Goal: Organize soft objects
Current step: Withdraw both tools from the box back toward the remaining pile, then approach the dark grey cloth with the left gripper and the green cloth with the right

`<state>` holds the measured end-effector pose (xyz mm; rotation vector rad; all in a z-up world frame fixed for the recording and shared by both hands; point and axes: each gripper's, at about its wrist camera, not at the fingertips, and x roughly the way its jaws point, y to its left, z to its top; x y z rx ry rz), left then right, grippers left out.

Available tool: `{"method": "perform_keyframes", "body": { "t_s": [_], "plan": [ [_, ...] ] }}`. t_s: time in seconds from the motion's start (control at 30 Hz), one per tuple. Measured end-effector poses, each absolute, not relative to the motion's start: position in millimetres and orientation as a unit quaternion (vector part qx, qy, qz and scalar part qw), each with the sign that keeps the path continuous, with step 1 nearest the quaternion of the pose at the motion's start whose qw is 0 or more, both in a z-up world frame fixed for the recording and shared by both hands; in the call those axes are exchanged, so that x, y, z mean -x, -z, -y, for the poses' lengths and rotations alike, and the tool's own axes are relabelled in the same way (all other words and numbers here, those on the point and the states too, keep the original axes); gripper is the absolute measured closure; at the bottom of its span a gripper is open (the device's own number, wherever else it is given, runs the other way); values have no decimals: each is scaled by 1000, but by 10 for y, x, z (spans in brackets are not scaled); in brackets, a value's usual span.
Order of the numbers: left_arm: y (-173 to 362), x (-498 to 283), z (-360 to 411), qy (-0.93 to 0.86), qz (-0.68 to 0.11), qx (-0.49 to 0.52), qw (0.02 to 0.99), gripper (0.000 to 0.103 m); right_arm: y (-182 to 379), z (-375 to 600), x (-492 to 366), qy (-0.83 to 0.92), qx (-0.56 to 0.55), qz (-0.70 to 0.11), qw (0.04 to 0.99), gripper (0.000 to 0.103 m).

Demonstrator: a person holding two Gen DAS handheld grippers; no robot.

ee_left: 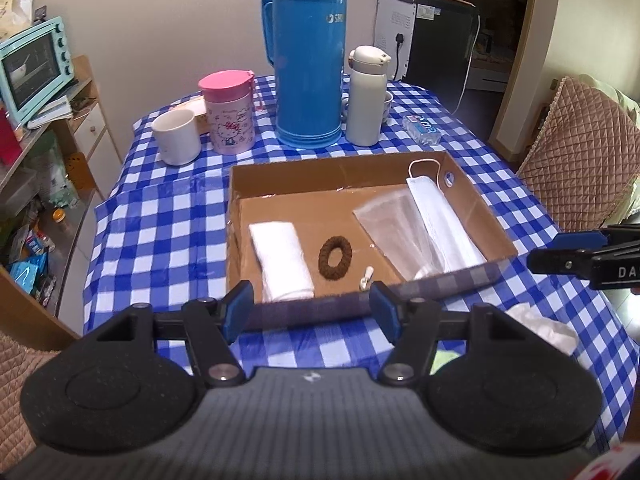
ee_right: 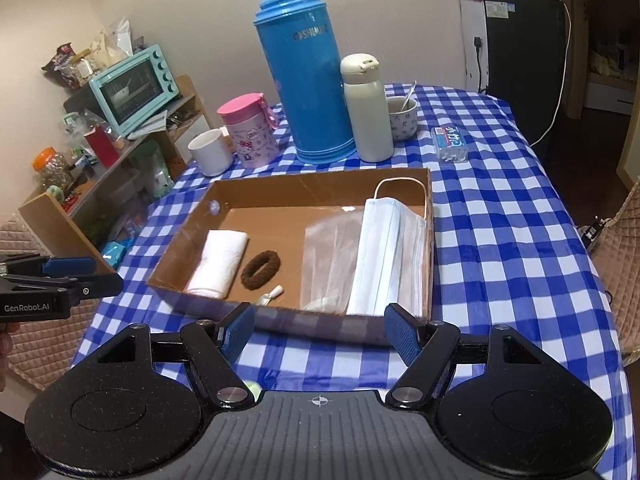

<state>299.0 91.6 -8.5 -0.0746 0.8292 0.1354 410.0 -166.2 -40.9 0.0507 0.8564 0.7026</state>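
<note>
Through the left wrist camera we are seeing our left gripper (ee_left: 310, 312) spread and pinching nothing, hovering over the checked tablecloth (ee_left: 160, 216) with the cardboard box (ee_left: 352, 168) at twelve o'clock, its rolled towel (ee_left: 280, 260), brown scrunchie (ee_left: 335, 257), plastic bag (ee_left: 392, 224) and face mask (ee_left: 444, 220) lying inside. Through the right wrist camera we are holding our right gripper (ee_right: 320, 334) equally spread and empty, the box (ee_right: 320, 184) again at twelve o'clock, mask (ee_right: 384, 252) at one, towel (ee_right: 220, 264) and scrunchie (ee_right: 260, 270) at eleven.
</note>
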Motion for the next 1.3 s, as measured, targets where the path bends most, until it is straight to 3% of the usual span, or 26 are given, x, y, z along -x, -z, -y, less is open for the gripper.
{"method": "perform_keyframes", "body": {
  "t_s": [0.73, 1.3],
  "plan": [
    [40, -1864, -831, -111, -414, 79, 900, 41, 304, 1724, -3259, -378, -3, -407, 831, 31],
    [202, -1548, -771, -123, -430, 93, 889, 41, 490, 1468, -3060, -408, 25, -419, 811, 31]
  ]
}}
